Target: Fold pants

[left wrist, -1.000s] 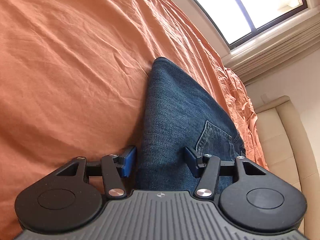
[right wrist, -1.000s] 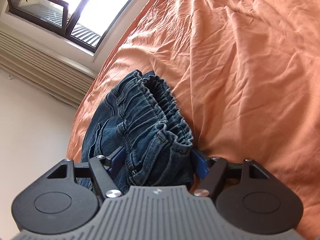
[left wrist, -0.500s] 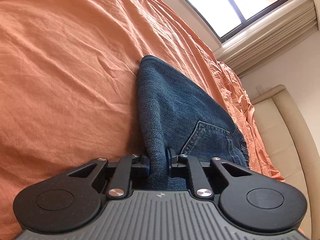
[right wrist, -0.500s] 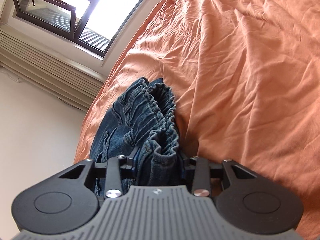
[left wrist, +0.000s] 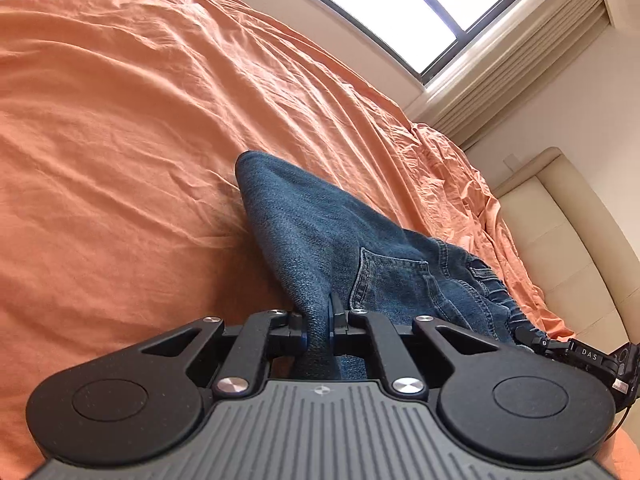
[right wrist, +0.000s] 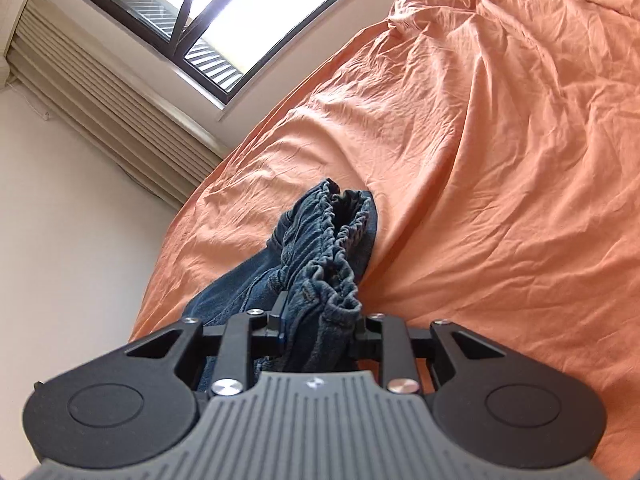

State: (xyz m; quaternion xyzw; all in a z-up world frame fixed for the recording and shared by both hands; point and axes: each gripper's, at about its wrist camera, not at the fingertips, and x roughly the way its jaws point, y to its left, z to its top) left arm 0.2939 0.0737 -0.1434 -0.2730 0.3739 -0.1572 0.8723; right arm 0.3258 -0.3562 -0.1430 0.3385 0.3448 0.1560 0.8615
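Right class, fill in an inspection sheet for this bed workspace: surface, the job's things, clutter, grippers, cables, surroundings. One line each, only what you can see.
Surface: orange sheet, wrinkled, covering the bed.
Job's things: blue jeans, bunched, partly lifted off the sheet; gathered waistband and a back pocket show.
Clutter: nothing seen.
Grippers: left gripper has just closed and is shut on a fold of the jeans; right gripper has just closed, its fingers pressing the waistband.
Cables: nothing seen.
Surroundings: window with an open pane, cream headboard, pale wall.
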